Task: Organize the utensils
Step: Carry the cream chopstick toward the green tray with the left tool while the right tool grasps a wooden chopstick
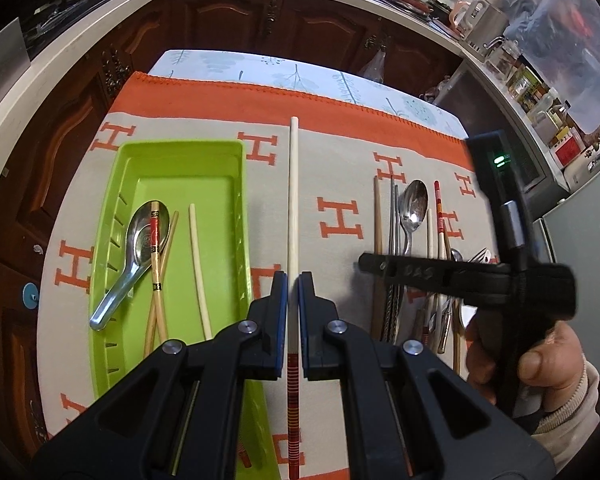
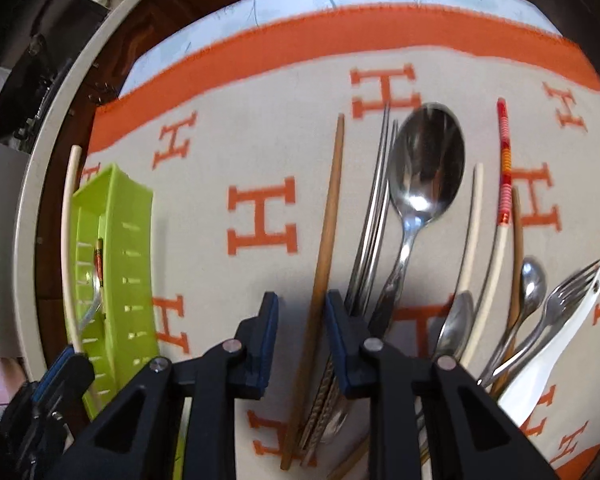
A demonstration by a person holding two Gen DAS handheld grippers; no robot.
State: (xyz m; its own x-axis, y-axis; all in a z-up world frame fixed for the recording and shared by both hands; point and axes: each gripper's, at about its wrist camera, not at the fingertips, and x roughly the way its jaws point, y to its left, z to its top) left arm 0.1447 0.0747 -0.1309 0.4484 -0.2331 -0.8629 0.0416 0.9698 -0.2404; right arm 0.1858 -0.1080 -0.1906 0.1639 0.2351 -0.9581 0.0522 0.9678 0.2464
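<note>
While the left gripper (image 1: 293, 280) clamps a cream chopstick (image 1: 293, 200) just right of the green tray (image 1: 236, 216), the right gripper (image 2: 302, 300), jaws apart, straddles a brown chopstick (image 2: 330, 216) in the loose pile on the cloth (image 2: 220, 152). Good practice: swing the held stick over the tray, parallel to its length, before release. Legible writing: only repeated orange "H" motifs.

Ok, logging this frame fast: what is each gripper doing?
Left gripper: shut on the cream chopstick.
Right gripper: open, jaws either side of the brown chopstick.
</note>
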